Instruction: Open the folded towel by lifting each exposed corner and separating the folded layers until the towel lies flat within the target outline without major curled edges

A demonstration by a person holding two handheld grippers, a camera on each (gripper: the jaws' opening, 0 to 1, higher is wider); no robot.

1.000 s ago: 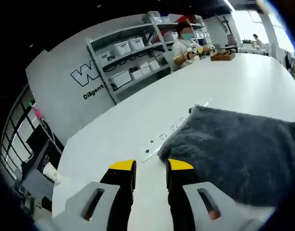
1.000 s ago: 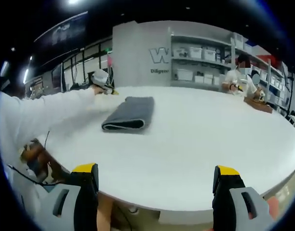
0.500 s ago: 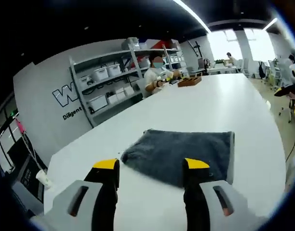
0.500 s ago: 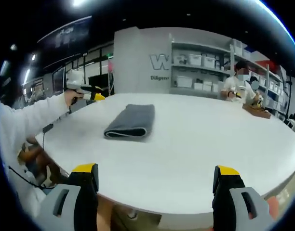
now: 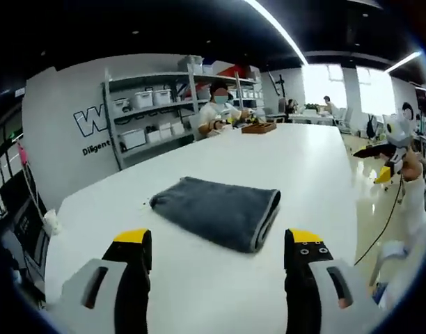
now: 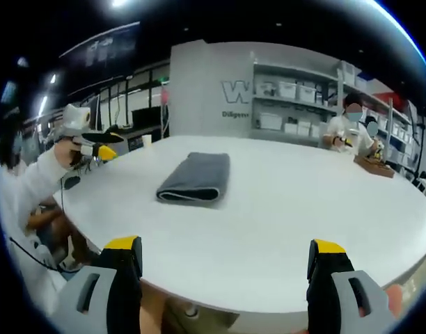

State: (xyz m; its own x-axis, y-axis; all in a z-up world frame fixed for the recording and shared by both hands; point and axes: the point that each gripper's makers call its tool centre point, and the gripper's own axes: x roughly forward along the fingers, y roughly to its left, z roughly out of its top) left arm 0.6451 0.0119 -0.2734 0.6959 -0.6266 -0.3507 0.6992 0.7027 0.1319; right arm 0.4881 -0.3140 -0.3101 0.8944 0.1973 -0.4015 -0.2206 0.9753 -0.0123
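Note:
A dark grey folded towel (image 5: 218,209) lies on the white table (image 5: 199,292), its rolled fold edge toward the right in the left gripper view. My left gripper (image 5: 217,247) is open, its yellow-tipped jaws spread wide just short of the towel's near edge, holding nothing. In the right gripper view the same towel (image 6: 195,178) rests farther off on the table (image 6: 282,223). My right gripper (image 6: 225,250) stands open near the table's front edge, well back from the towel. The left gripper (image 6: 95,145) appears at the far left there, held in a hand off the table's side.
Grey shelving with white bins (image 5: 150,104) lines the back wall. A seated person (image 5: 218,115) works at the far end beside a brown tray (image 5: 258,128). A paper cup (image 5: 51,221) stands near the table's left edge. The right gripper (image 5: 383,163) shows at right.
The left gripper has pulled back from the towel's corner and swung round the table, its jaws now spread wider. The right gripper stays put and open.

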